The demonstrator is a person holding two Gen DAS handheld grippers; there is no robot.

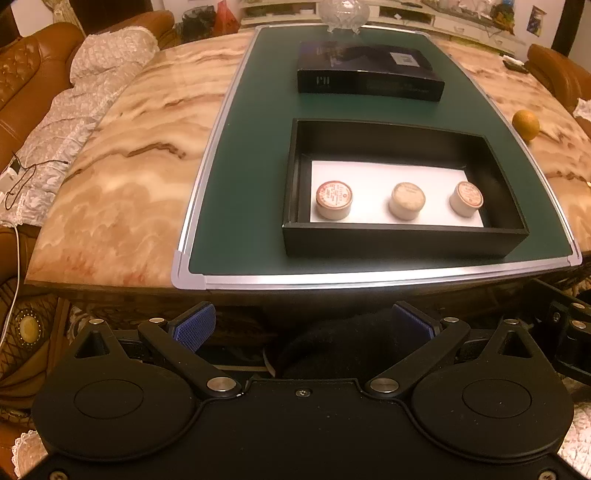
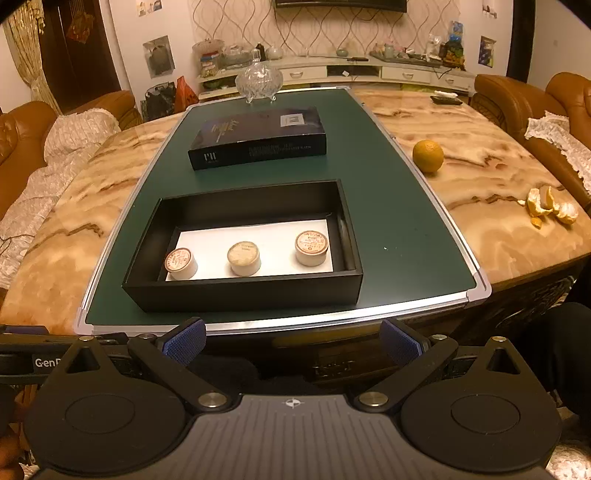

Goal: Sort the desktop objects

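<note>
An open black box [image 1: 402, 242] [image 2: 243, 293] sits near the front of a green mat [image 1: 251, 177] [image 2: 391, 229]. Inside it, on white lining, stand three small round white jars: left [image 1: 334, 199] [image 2: 180, 263], middle [image 1: 407, 201] [image 2: 243, 258], right [image 1: 466, 198] [image 2: 311, 247]. The box's black lid [image 1: 369, 75] [image 2: 258, 138] lies closed-side up farther back on the mat. My left gripper [image 1: 303, 326] and right gripper [image 2: 291, 341] are both open and empty, held below the table's front edge, short of the box.
The mat lies on a marble table [image 1: 118, 192] [image 2: 498, 206]. An orange [image 1: 525, 123] [image 2: 427, 156] and orange peel [image 2: 550, 208] lie right of the mat. A glass dish [image 1: 343, 14] [image 2: 259, 82] stands at the mat's far end. Brown sofas [image 1: 26, 81] [image 2: 532, 107] flank the table.
</note>
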